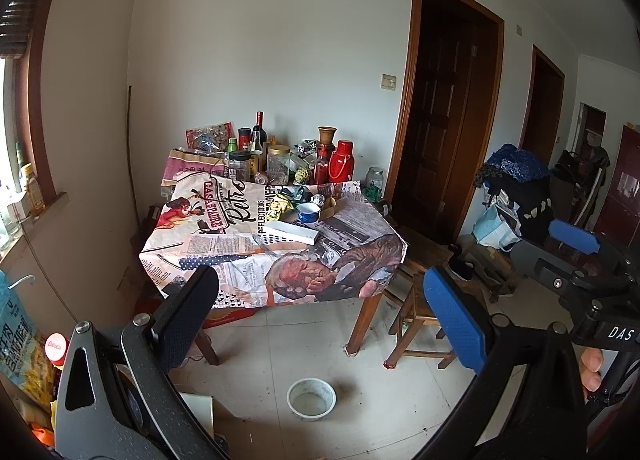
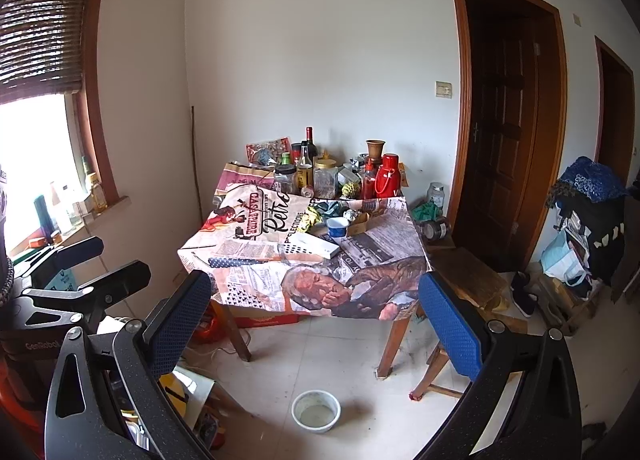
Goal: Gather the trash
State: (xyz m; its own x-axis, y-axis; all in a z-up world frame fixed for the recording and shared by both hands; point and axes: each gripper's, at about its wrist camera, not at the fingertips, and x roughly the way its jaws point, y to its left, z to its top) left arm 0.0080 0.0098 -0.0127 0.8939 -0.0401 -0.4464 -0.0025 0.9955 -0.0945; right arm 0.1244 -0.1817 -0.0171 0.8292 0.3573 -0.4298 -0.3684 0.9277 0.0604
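Trash sits on the table (image 1: 224, 256) ahead of both grippers, well apart from them and slightly above the line of the fingers; nothing is within reach yet. Left gripper (image 1: 320, 312) has its fingers spread wide and empty; right gripper (image 2: 316, 320) likewise, spread and holding nothing.

Likely trash, as I judge it: crumpled yellow-green wrappers (image 1: 279, 207), a foil ball (image 1: 318, 200), a small blue-and-white cup (image 1: 308, 213) and an open cardboard box (image 1: 334, 207), clustered mid-table just in front of the jars and bottles. A flat white carton (image 1: 292, 231) lies nearest me, long axis running left to right and angled a little away.

Neither hand is clearly nearer; the cluster falls about centre in both wrist views, marginally right of centre in the right one.

Materials: wrappers thin and crinkled, will deform under the pads; foil ball compressible; cup rigid, round, thin rim; carton stiff, sharp-edged. Tablecloth glossy printed sheet, probably slippery.

On the tiled floor, a white bowl (image 2: 316, 411) lies between the fingers in view, well short of the table. No bin identified with certainty.
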